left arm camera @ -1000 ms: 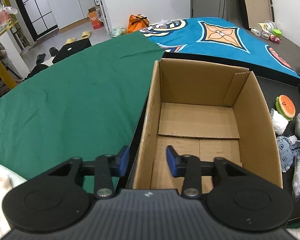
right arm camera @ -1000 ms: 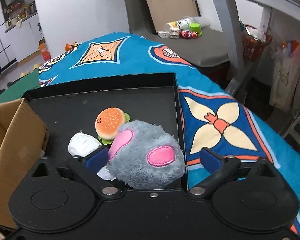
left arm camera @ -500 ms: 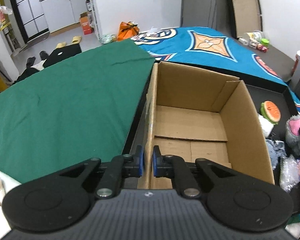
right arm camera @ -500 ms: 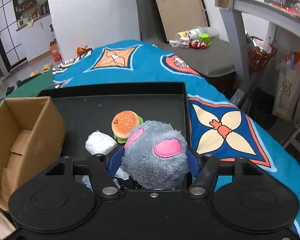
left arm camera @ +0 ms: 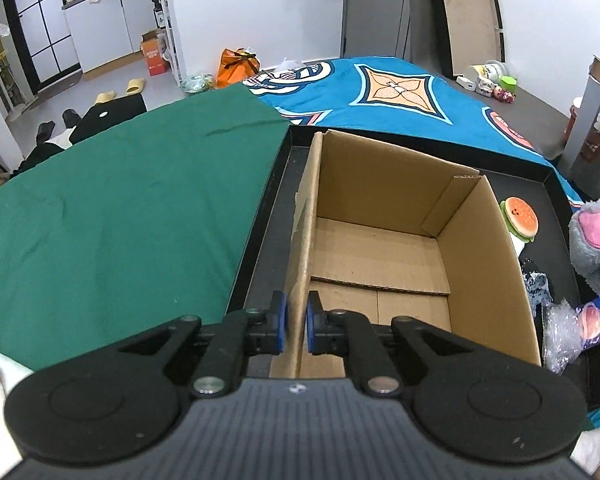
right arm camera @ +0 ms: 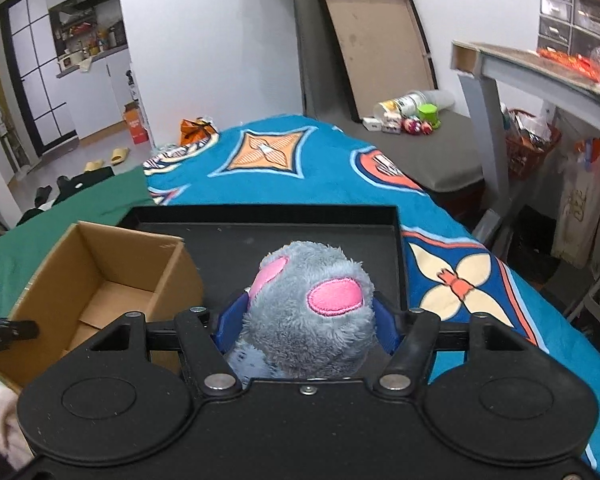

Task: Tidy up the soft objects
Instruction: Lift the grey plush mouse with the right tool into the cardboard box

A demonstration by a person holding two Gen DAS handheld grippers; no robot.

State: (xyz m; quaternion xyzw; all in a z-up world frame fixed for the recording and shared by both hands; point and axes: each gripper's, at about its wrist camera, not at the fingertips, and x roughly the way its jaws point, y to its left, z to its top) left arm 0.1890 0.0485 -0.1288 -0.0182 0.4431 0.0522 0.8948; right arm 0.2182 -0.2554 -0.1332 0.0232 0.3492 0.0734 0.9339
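An open cardboard box (left arm camera: 383, 240) stands in a black tray (left arm camera: 539, 184). My left gripper (left arm camera: 296, 328) is shut on the box's left wall near its front corner. In the right wrist view my right gripper (right arm camera: 305, 320) is shut on a grey plush toy with pink ears (right arm camera: 311, 300), held up above the tray (right arm camera: 260, 216), to the right of the box (right arm camera: 100, 280). The same plush toy (left arm camera: 595, 240) shows at the right edge of the left wrist view. A burger plush (left arm camera: 519, 218) lies in the tray just right of the box.
Right of the box lie a white soft lump (left arm camera: 520, 245), a blue patterned cloth (left arm camera: 537, 286) and plastic-wrapped packets (left arm camera: 571, 328). A green cloth (left arm camera: 120, 208) covers the surface to the left, a blue patterned blanket (right arm camera: 300, 160) lies behind. A grey table (right arm camera: 539, 72) stands at the right.
My left gripper shut on the box's left wall. My right gripper shut on the grey plush toy and lifted it off the tray, so the burger plush dropped out of its view.
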